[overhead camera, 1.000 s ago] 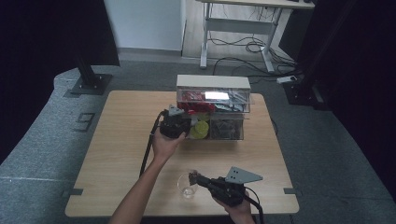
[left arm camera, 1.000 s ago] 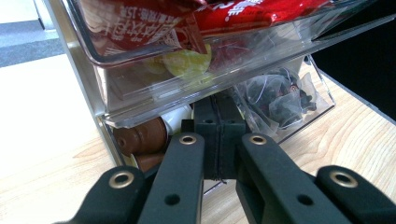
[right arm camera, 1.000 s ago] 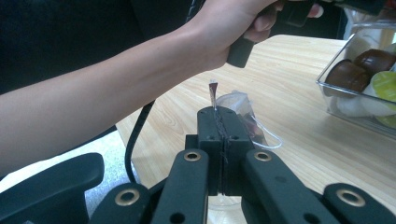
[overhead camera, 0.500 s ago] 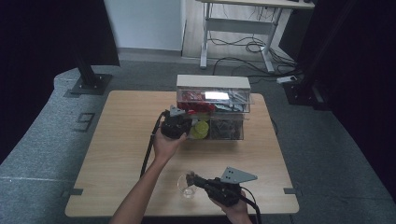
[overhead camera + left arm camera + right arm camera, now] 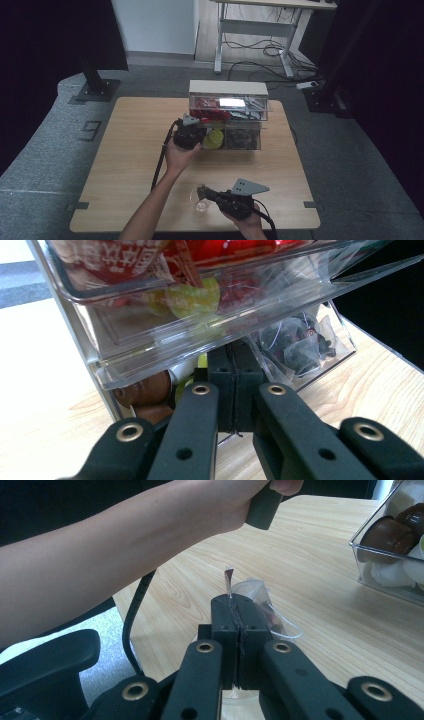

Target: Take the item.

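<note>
A clear drawer organizer (image 5: pixel 227 89) stands at the table's back centre. My left gripper (image 5: pixel 199 135) (image 5: pixel 234 385) is shut, its tips right at the front of the lower left drawer (image 5: pixel 150 390), under the pulled-out upper drawer (image 5: pixel 200 315); whether it pinches the clear front I cannot tell. That lower drawer holds brown capsules (image 5: pixel 145 387) and something yellow-green (image 5: pixel 215 139). My right gripper (image 5: pixel 202 191) (image 5: pixel 234 605) is shut on the thin edge of a small clear sachet (image 5: pixel 252 592), held just above a small clear cup (image 5: pixel 200 205) near the front edge.
The lower right drawer holds dark tea bags in clear wraps (image 5: pixel 300 347). The upper drawer carries red packets (image 5: pixel 202 103). The left forearm (image 5: pixel 125 540) and its trailing cable (image 5: pixel 132 625) cross the table between the cup and the organizer. Bare wood (image 5: pixel 130 145) lies to the left.
The right gripper has edged slightly to the left above the cup. The left gripper has kept still at the drawer.
</note>
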The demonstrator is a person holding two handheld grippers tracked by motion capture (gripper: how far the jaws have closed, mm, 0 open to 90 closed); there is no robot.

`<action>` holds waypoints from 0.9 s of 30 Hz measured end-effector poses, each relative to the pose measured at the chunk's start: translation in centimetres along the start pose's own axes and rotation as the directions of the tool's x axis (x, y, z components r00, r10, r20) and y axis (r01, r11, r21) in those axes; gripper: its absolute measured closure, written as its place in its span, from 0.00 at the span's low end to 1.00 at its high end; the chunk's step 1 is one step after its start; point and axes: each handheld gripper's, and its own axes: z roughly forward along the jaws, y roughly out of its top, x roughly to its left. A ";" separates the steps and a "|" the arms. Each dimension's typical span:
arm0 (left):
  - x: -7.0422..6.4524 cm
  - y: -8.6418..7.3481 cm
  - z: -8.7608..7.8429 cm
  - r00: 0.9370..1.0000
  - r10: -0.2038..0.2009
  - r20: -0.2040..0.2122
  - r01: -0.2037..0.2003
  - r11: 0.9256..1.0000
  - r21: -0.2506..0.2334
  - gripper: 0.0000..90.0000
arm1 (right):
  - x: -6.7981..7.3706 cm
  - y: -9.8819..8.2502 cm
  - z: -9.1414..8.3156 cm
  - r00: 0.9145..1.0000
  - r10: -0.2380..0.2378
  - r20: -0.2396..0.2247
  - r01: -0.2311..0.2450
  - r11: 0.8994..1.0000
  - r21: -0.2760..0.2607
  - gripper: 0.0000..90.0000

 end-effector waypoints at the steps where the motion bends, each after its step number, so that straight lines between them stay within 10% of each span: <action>1: 0.0 0.0 0.0 1.000 -0.001 0.000 0.001 1.000 0.000 0.99 | 0.0 0.0 0.0 1.000 -0.002 0.000 0.002 1.000 0.000 0.97; 27: 0.0 -0.1 0.0 1.000 0.004 -0.001 -0.004 1.000 0.006 0.99 | -0.4 0.2 -0.9 0.999 -0.023 0.032 0.024 0.999 -0.031 0.80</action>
